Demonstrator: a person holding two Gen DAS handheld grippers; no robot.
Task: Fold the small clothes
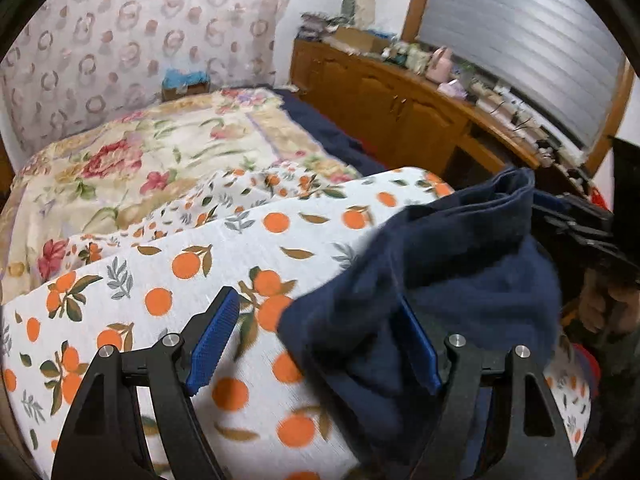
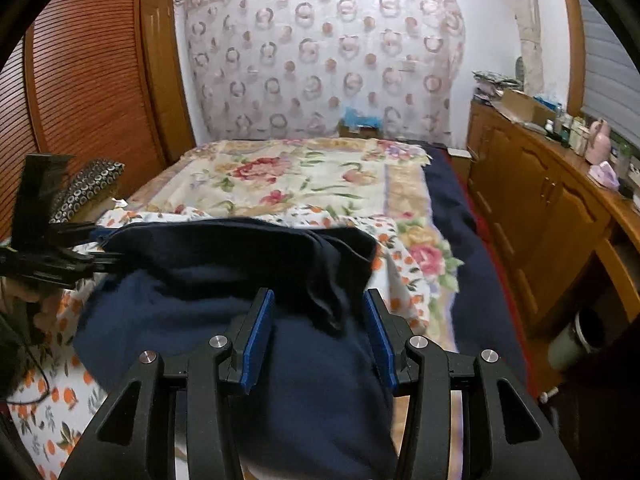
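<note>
A dark navy garment point(image 1: 452, 280) lies bunched and folded over on the orange-print sheet point(image 1: 200, 264). My left gripper point(image 1: 316, 300) is open wide at its left edge. The cloth drapes against the right blue pad point(image 1: 420, 352), while the left pad point(image 1: 216, 340) hangs over bare sheet. In the right wrist view the navy garment point(image 2: 224, 280) spreads under and between the fingers of my right gripper point(image 2: 318, 294), which is open with neither pad pressing on the cloth. The garment's folded top edge point(image 2: 240, 228) rises just ahead. Each gripper shows at the edge of the other's view.
A floral bedspread point(image 2: 304, 180) covers the far bed, with a dark blue blanket point(image 2: 452, 208) along its right side. A wooden cabinet point(image 2: 540, 204) with clutter on top runs along the right. A louvred wooden door point(image 2: 88, 80) and a patterned cushion point(image 2: 88, 188) stand at left.
</note>
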